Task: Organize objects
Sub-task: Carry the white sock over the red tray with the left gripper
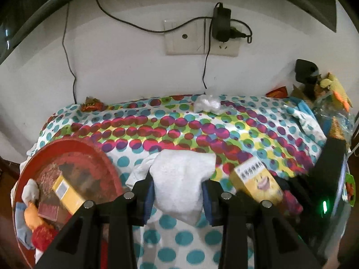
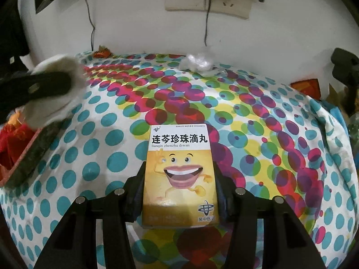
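- Left gripper [image 1: 178,192]: I am holding a white cloth [image 1: 182,179] between my jaws, which are pressing on it from 9 and 3 o'clock; it is hanging clear above the tabletop [image 1: 224,132], draped in a dotted cover.
- Right gripper [image 2: 179,192]: I am gripping a yellow medicine box [image 2: 179,174] by its two long edges, printed face toward my camera, its top pointing to 12 o'clock.
- Red tray [image 1: 94,152]: sitting at 8 o'clock of my left jaws and already carrying a second yellow box [image 1: 67,190], a small dark red packet [image 1: 48,209] and some soft cloth toys [image 1: 38,224]; I am judging these as sorted.
- Remaining: a white crumpled wad [image 1: 206,104] at 12 o'clock by the wall, an orange wrapper [image 1: 92,105] at 11 o'clock, and a cluttered pile [image 1: 329,103] at 2 o'clock are lying loose.
- Progress: I am reckoning the job roughly midway, with both held items not yet placed.
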`<state>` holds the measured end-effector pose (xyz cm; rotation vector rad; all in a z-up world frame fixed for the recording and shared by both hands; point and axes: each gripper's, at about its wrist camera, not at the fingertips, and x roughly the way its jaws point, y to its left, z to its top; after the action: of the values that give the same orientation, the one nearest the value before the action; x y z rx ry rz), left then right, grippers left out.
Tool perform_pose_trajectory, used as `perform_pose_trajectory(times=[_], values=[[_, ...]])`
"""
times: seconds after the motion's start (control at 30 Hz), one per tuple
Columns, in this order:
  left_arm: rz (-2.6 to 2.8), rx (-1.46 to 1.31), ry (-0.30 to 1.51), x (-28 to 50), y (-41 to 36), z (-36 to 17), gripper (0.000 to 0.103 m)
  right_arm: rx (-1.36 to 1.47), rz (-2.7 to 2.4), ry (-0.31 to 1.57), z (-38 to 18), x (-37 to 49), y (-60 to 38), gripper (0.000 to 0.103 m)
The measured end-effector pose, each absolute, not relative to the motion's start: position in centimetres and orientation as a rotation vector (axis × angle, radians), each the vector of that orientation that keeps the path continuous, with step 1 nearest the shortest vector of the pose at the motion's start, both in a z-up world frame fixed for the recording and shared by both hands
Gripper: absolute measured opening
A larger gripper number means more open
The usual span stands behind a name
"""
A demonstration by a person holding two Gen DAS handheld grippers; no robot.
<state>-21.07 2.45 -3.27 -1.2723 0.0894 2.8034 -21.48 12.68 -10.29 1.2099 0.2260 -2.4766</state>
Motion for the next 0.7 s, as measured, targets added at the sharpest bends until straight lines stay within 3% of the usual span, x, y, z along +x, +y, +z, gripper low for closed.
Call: perform_pose_trajectory(times=[0.7], values=[[2.885, -1.321, 0.124, -13.9, -4.8, -0.1, 0.036, 1.234, -2.52, 0.24, -10.2, -21.4, 12.7, 0.049]])
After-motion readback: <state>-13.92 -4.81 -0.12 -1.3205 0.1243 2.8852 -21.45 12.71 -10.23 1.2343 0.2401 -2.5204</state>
